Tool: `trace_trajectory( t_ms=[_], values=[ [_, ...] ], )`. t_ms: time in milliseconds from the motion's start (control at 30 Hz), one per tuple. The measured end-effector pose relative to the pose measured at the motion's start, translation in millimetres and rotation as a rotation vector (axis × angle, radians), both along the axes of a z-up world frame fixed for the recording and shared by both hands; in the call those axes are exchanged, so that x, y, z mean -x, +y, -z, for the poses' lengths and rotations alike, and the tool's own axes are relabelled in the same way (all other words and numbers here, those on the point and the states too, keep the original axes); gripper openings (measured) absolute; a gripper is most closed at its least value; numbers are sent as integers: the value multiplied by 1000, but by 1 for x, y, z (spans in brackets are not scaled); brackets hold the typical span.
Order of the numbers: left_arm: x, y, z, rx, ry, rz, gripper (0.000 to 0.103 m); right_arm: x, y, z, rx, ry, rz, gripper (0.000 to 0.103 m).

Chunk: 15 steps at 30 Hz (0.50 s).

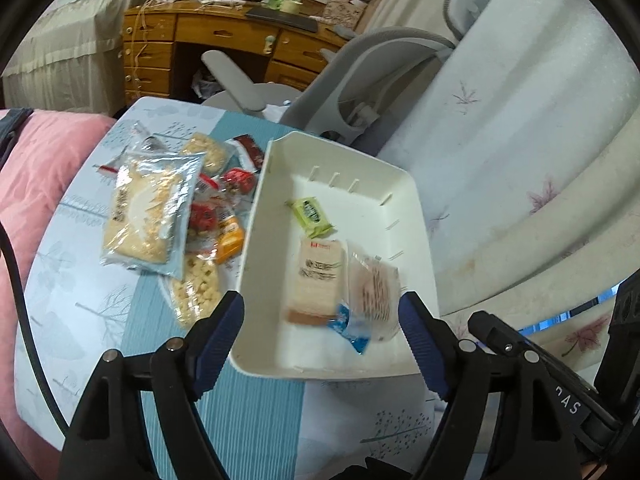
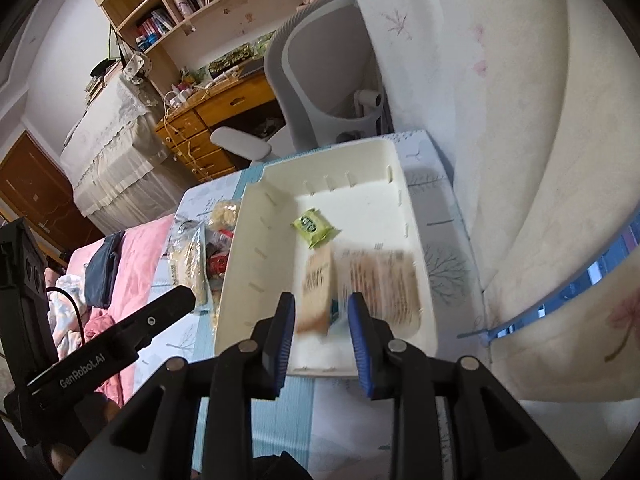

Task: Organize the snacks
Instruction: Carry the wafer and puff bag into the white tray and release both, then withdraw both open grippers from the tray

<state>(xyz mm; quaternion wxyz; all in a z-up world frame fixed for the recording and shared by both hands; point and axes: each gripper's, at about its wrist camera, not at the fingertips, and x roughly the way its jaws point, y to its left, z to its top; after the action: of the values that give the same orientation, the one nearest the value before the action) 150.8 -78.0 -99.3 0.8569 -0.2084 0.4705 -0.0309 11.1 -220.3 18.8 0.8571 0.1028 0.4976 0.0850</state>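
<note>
Filling the white rectangular plastic bin [image 1: 404,184] looks like the step in hand: it sits on the counter with its pale blue patterned cloth [image 1: 256,420] and holds three packets. Left of the bin, around nine o'clock, lies the pile of unsorted snack bags [image 1: 180,208], topped by a large clear bag of pale crackers [image 1: 148,216]. Inside, a beige wrapped biscuit pack [image 1: 320,276] and a clear wafer pack [image 1: 374,288] lie at six o'clock, with a small green packet [image 1: 312,216] near centre. Left tongs [image 1: 322,344] stand wide and empty; right tongs [image 2: 322,340] stand narrower, also empty, over the bin's near wall. Next, I judge, comes a reach toward the pile. The bin's far half is free.
</note>
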Motion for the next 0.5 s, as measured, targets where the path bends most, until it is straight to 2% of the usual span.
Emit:
trace_trajectory(
  t_ms=[233, 500],
  values=[
    [17, 20, 5, -13, 40, -41, 78, 9, 21, 14, -44, 58, -39, 37],
    [44, 49, 10, -40, 79, -53, 79, 22, 54, 30, -80, 121, -91, 39]
  ],
)
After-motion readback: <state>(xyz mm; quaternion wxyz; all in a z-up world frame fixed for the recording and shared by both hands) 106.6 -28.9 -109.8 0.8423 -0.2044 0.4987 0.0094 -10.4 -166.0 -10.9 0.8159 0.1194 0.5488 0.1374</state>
